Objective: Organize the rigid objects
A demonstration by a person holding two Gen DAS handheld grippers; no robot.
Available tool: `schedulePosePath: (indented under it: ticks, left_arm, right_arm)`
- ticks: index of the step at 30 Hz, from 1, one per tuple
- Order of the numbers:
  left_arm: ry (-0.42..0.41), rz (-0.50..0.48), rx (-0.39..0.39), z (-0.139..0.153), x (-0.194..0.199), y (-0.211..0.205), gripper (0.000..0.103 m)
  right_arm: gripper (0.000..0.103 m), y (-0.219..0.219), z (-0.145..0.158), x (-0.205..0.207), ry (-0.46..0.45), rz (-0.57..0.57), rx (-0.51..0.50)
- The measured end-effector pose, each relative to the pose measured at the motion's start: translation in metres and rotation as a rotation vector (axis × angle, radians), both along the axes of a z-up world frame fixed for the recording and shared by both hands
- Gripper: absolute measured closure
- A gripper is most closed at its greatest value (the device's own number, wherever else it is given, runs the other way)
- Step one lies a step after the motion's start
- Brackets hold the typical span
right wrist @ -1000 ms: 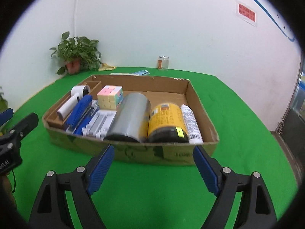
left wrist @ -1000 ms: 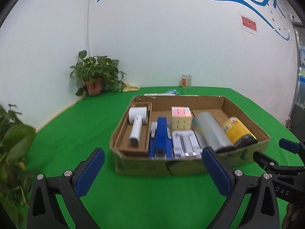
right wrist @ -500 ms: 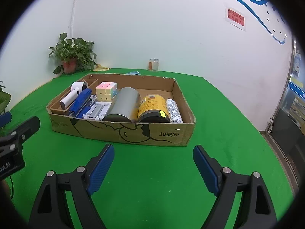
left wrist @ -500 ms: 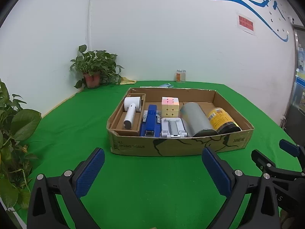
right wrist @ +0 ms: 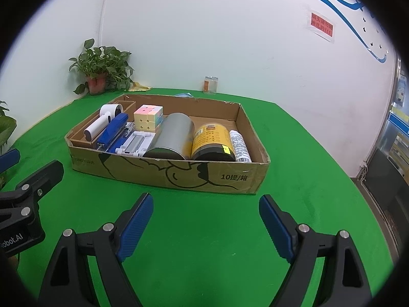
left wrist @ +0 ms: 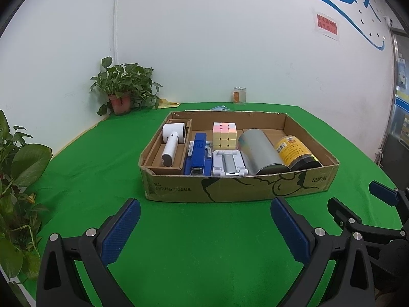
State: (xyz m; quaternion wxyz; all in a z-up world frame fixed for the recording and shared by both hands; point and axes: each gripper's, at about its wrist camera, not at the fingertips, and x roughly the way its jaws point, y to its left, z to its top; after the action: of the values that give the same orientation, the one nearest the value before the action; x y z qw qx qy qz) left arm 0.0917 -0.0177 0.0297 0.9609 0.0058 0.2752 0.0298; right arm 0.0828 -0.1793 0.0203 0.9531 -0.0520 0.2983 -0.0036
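Note:
A shallow cardboard box (left wrist: pixel 230 189) (right wrist: pixel 179 176) sits on the green table. In it lie a white handheld device (left wrist: pixel 172 140) (right wrist: pixel 98 125), a blue stapler (left wrist: pixel 198 154) (right wrist: pixel 111 131), a pastel puzzle cube (left wrist: pixel 224 134) (right wrist: pixel 148 117), a white folding stand (left wrist: pixel 228 165) (right wrist: pixel 135 143), a silver cylinder (left wrist: pixel 259 151) (right wrist: pixel 172 136), a yellow-labelled can (left wrist: pixel 296 152) (right wrist: pixel 212 140) and a white tube (right wrist: pixel 239 145). My left gripper (left wrist: pixel 204 230) and my right gripper (right wrist: pixel 205 227) are open and empty, in front of the box.
A potted plant (left wrist: pixel 122 89) (right wrist: pixel 99 69) stands in the back left corner. A small glass jar (left wrist: pixel 239 96) (right wrist: pixel 211 84) stands by the wall. Leafy plants (left wrist: pixel 15 179) hang at the table's left edge. The table's right edge (right wrist: pixel 345 179) borders a dark floor.
Both grippers have drawn back from the box, which looks smaller and farther away. Its front wall is in full view. Nothing in the box has moved.

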Motion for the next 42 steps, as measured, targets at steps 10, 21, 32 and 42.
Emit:
schedulePosePath:
  ticks: [10, 21, 32, 42]
  left_arm:
    - [0.02, -0.008, 0.0, -0.003, 0.011, 0.0, 0.0]
    - [0.031, -0.016, 0.004, -0.006, 0.017, -0.002, 0.0]
    - [0.056, -0.022, 0.008, -0.015, 0.024, -0.001, 0.0]
    - [0.063, -0.041, 0.012, -0.018, 0.029, -0.005, 0.0]
  right_arm:
    - [0.018, -0.008, -0.001, 0.004, 0.004, -0.016, -0.012]
    - [0.018, -0.01, -0.006, 0.008, 0.026, -0.009, -0.003]
    - [0.018, -0.009, -0.013, 0.009, 0.05, -0.001, 0.003]
    - [0.018, -0.005, -0.013, 0.006, 0.038, 0.01, -0.024]
